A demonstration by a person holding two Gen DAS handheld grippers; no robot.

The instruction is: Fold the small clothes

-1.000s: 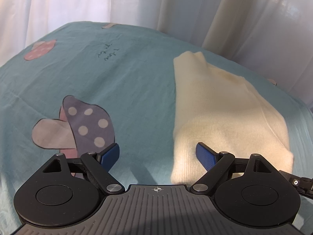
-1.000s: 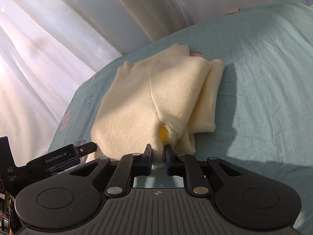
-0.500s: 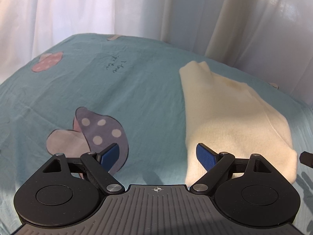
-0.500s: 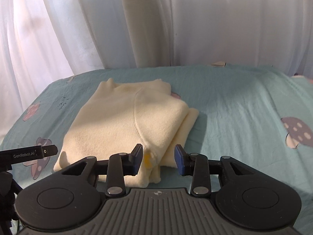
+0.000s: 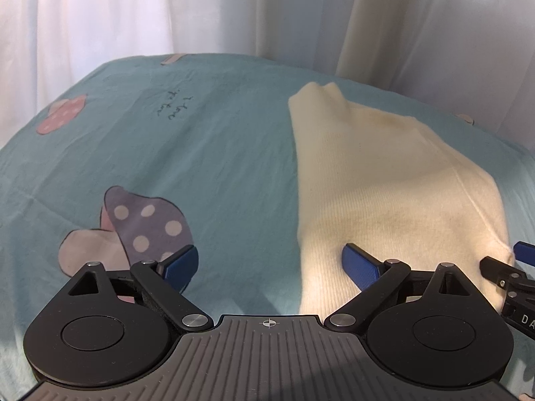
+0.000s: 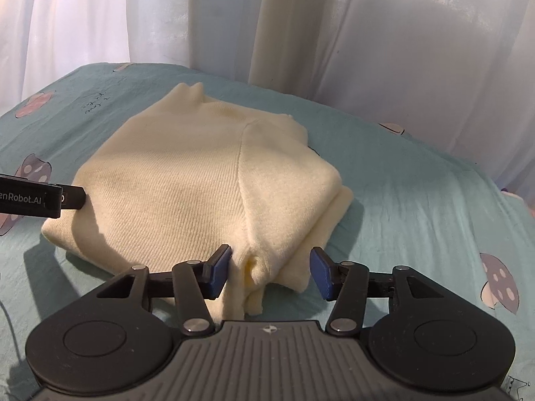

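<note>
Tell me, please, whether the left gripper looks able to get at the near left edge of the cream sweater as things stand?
Probably yes. The left gripper is wide open and opening further, the sweater edge lies between its fingers, and only bare bedsheet is around it. The right gripper works the other side.

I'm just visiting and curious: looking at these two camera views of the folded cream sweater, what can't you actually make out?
- Cream sweater: its underside and inner layers, hidden by its own folds in both views.
- Handwriting on the teal sheet: too small and skewed to read, left view.
- Sweater's near hem: covered by the right gripper, its jaws opening around the fold.
- Left gripper: only a tip shows in the right view.
</note>
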